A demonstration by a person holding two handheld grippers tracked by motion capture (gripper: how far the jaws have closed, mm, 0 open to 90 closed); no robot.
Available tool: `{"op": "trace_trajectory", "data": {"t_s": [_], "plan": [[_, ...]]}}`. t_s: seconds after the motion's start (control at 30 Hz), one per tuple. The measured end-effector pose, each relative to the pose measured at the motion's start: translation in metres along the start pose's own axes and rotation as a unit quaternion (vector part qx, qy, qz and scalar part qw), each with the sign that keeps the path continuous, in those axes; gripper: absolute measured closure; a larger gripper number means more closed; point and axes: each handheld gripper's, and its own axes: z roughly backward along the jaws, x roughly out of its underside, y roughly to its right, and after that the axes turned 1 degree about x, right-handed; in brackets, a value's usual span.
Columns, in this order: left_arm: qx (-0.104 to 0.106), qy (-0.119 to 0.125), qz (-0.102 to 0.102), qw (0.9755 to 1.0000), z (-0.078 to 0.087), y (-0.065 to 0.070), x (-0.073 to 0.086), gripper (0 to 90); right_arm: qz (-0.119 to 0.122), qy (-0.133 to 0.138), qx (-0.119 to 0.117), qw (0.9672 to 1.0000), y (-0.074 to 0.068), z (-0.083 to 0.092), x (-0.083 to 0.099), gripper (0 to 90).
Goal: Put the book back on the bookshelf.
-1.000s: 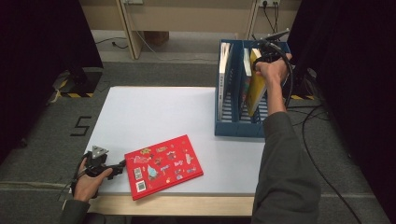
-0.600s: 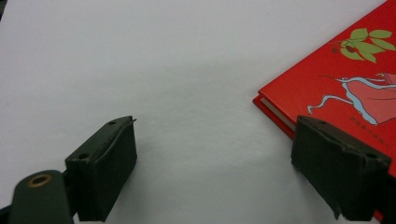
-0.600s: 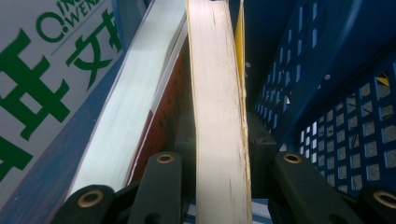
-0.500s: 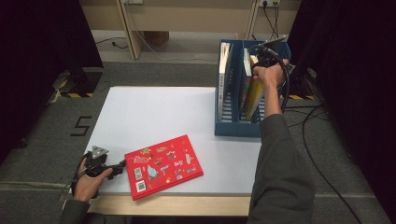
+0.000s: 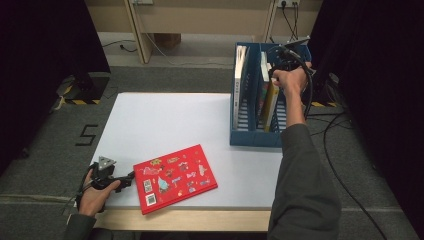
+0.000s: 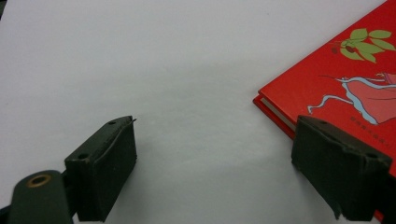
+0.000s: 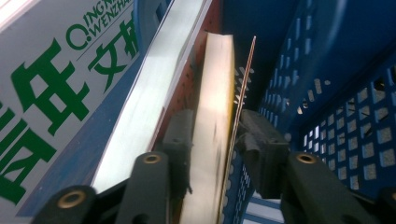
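A red picture book (image 5: 175, 177) (image 6: 345, 84) lies flat near the table's front edge. My left gripper (image 5: 129, 178) (image 6: 215, 126) rests on the table at the book's left corner, open, with one jaw beside the book's edge. A yellow-covered book (image 5: 271, 97) (image 7: 212, 93) stands in the blue file rack (image 5: 250, 137), in a slot to the right of centre. My right gripper (image 5: 276, 67) (image 7: 212, 121) reaches down into the rack with that book between its jaws. These jaws have just been opening, and the right pad stands slightly off the cover.
A white book (image 5: 241, 75) with green lettering (image 7: 46, 93) stands in the rack's left slot, and another book leans beside the yellow one. The rack's perforated blue wall (image 7: 345, 116) is close on the right. Cables lie on the floor at the right.
The right hand has lowered the yellow book deeper into the rack and set it more upright, and its jaws have parted a little. The left gripper and the red book have not moved.
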Motion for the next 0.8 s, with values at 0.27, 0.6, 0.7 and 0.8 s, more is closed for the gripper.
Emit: {"op": "trace_trajectory", "data": {"t_s": [0.27,0.6,0.7,0.8], "plan": [[-0.001,0.000,0.000,1.0000,0.000,0.000,0.000,13.0,0.016,0.015,-0.024,0.9995,0.009,0.018,0.014,56.7],[-0.001,0.001,0.001,1.0000,0.000,0.000,0.000,12.8,0.056,0.023,-0.054,0.9967,0.009,0.041,0.040,51.9],[-0.001,0.000,0.001,1.0000,0.000,0.000,0.000,12.8,0.067,0.027,-0.060,0.9956,0.009,0.046,0.051,50.7],[-0.001,0.000,0.001,1.0000,0.000,0.000,0.000,12.8,0.078,0.024,-0.065,0.9945,0.010,0.050,0.061,51.5]]}}
